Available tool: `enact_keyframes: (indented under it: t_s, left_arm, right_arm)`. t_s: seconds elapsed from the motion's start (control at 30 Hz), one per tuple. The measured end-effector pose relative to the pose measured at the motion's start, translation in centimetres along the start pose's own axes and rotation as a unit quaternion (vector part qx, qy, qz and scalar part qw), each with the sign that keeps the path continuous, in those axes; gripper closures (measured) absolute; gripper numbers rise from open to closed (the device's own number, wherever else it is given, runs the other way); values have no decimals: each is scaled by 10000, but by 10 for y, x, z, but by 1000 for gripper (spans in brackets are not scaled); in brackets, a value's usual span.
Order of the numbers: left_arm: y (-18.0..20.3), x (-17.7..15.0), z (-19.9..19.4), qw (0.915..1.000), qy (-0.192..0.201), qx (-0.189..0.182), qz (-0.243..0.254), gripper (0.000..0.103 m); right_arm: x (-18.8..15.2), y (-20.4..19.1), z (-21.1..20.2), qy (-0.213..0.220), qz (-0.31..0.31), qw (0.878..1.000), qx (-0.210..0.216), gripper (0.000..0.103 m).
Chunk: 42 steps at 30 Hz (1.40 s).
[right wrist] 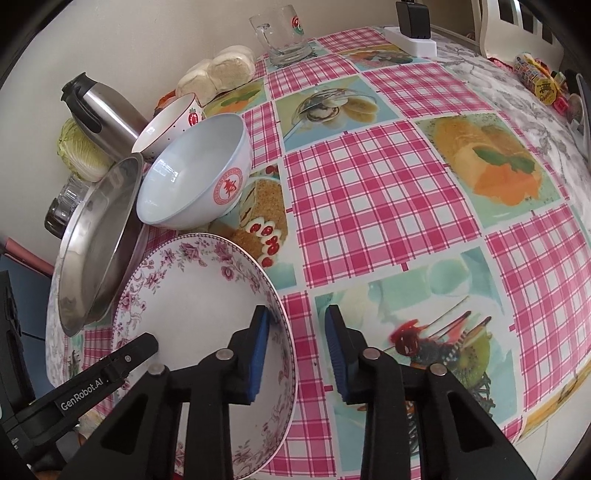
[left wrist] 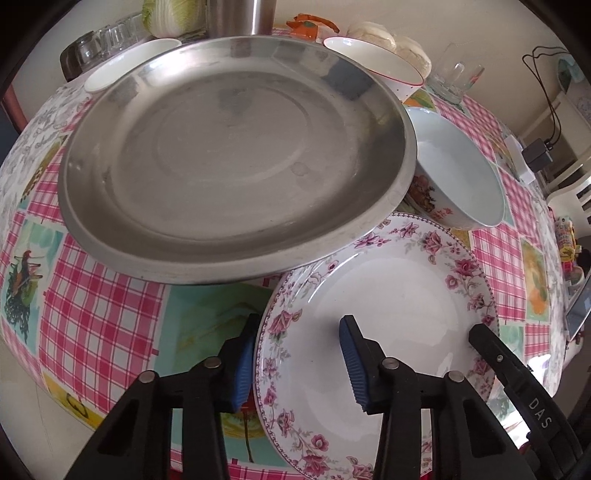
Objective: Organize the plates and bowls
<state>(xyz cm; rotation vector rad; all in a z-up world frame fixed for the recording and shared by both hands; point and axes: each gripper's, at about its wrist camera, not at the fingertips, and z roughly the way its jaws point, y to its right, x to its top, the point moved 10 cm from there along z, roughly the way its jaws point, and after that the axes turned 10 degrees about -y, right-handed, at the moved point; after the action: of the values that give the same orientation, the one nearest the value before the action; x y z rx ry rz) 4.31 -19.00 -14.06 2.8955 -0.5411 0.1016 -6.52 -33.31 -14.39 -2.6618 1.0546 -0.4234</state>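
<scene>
Plates first: two of them, a floral plate (left wrist: 388, 317) near the surface's edge and a steel plate (left wrist: 229, 158) overlapping its rim. Three bowls behind: a pale blue bowl (right wrist: 195, 170), a red-rimmed bowl (right wrist: 166, 129), and a plain white bowl (left wrist: 125, 62). Left gripper (left wrist: 299, 360) has its jaws apart straddling the floral plate's rim; right gripper (right wrist: 295, 350) does the same on the opposite rim. Pink checked tablecloth (right wrist: 369, 192), cream wall (right wrist: 147, 37) behind.

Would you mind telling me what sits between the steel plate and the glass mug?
Two bowls: the pale blue bowl beside the steel plate, and the red-rimmed bowl behind it toward the mug, clearest in the right wrist view.
</scene>
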Motion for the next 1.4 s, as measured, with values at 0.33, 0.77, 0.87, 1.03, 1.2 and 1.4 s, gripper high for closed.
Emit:
enact_keyframes:
  t_s: [0.33, 0.77, 0.87, 1.03, 1.2, 1.4]
  left_arm:
    - [14, -3, 6, 9992, -108, -357, 132, 60]
    - [20, 0, 14, 9993, -41, -233, 306, 60]
    - [14, 0, 13, 9995, -21, -214, 214, 69]
    - [8, 2, 9, 9994, 4, -341, 73, 75]
    - [12, 4, 0, 9989, 122, -455, 87, 77]
    - [7, 1, -17, 9978, 251, -608, 115, 77]
  right_arm:
    - [-3, 2, -1, -99, 13, 9998, 155, 85]
    - [-2, 5, -1, -91, 105, 9986, 520, 88]
    - [-3, 5, -3, -103, 87, 9989, 447, 88]
    - [-1, 2, -6, -94, 117, 9987, 480, 89]
    - [3, 0, -21, 95, 82, 9984, 556, 89]
    - [2, -2, -30, 139, 36, 9979, 629, 89]
